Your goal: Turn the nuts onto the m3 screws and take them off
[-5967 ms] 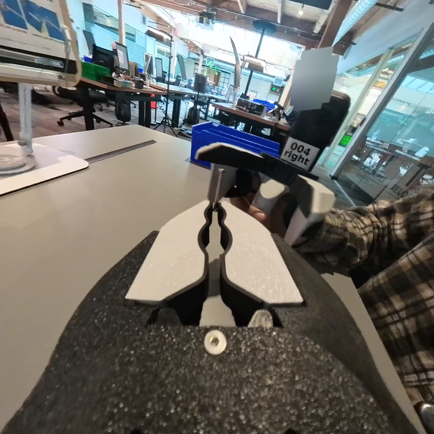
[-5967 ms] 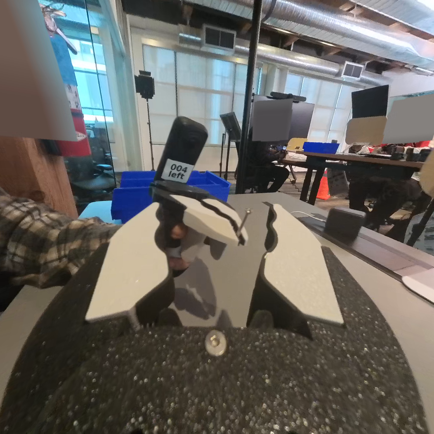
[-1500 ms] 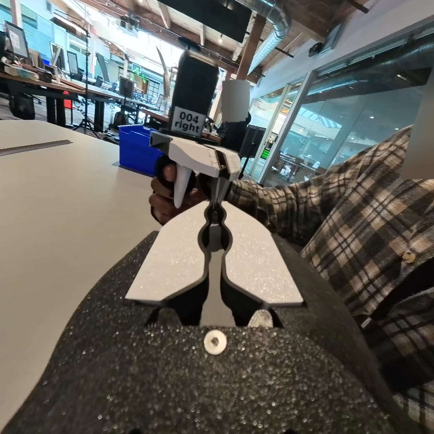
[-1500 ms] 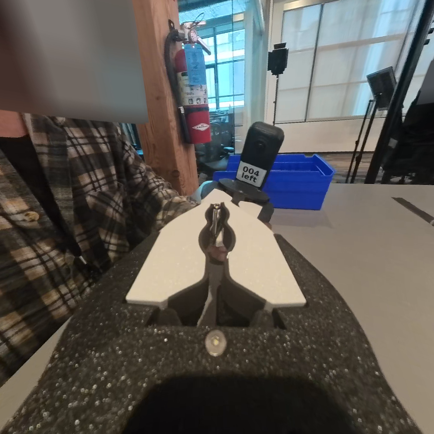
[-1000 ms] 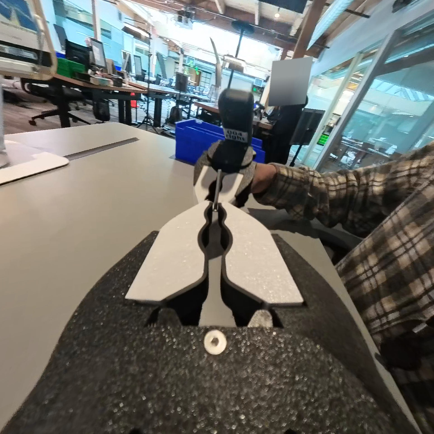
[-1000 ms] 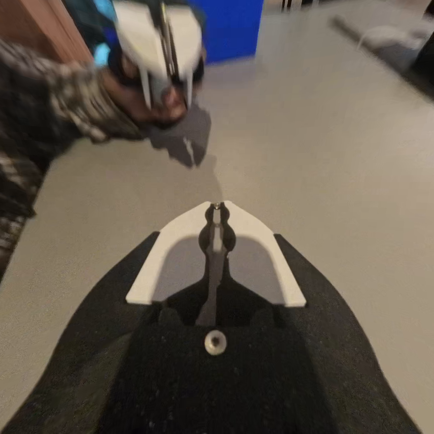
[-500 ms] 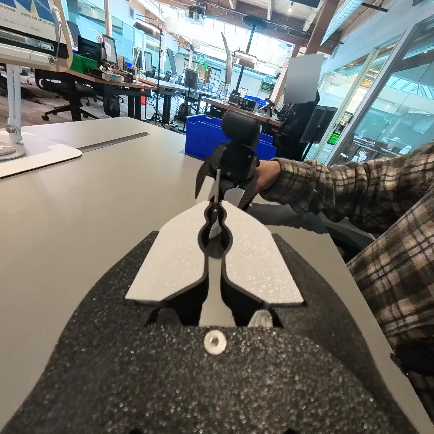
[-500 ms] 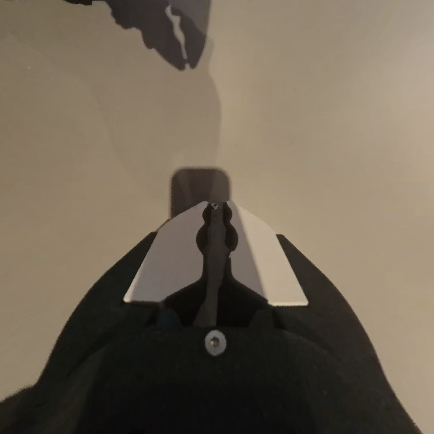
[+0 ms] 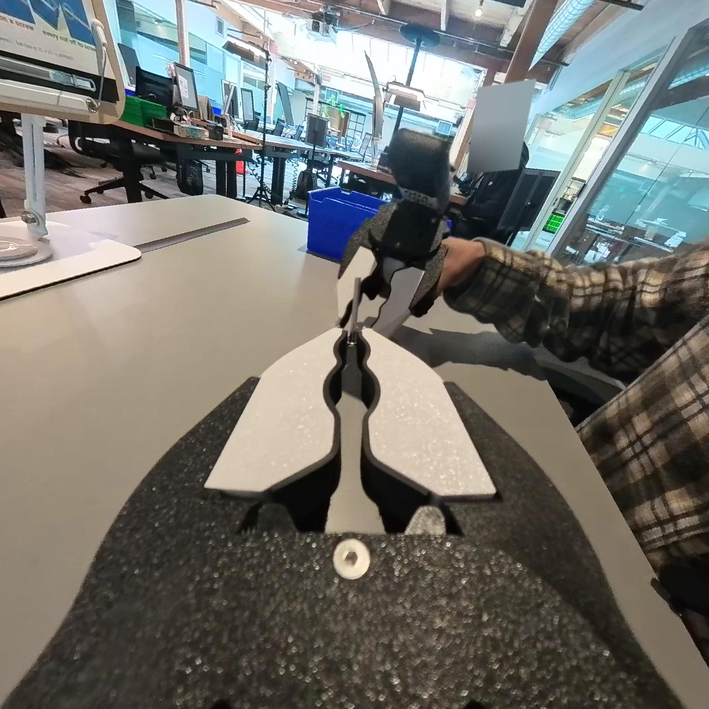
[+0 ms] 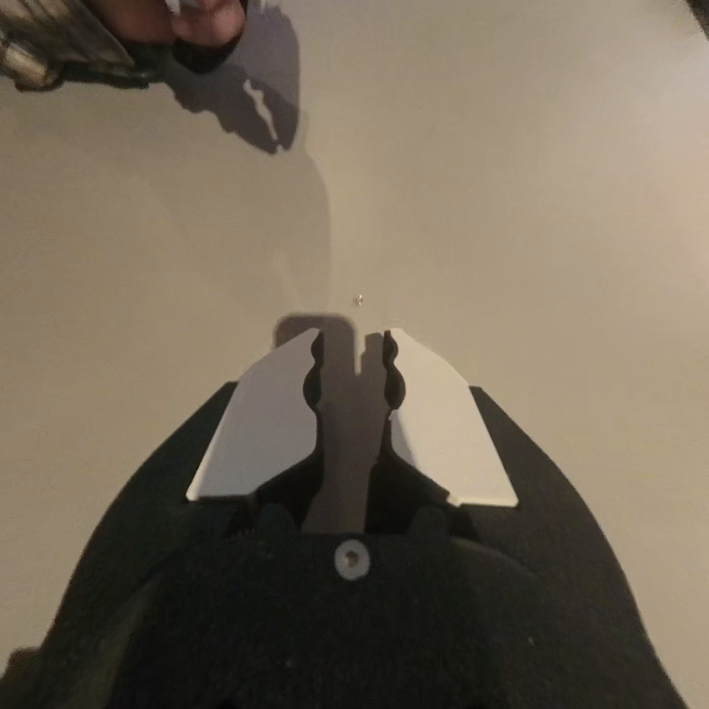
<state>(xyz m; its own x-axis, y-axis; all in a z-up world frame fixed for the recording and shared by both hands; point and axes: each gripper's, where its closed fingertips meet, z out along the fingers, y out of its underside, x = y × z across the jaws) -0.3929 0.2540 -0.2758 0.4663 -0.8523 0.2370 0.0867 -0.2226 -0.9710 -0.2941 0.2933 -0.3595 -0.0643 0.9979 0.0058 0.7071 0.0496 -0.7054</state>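
Here the left gripper [image 9: 352,333] pinches an m3 screw [image 9: 355,307] upright at its fingertips above the grey table [image 9: 153,326], while the right gripper [image 10: 353,333], fingers spread, points down at a nut [image 10: 358,299] lying on the tabletop just ahead.

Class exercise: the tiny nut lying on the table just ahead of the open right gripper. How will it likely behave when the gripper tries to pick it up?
The nut is tiny beside the right gripper, so it probably weighs almost nothing and may skid when nudged. The table looks smooth, so sliding seems likely. The shiny metal suggests it is stiff, though it could slip from between the fingers.
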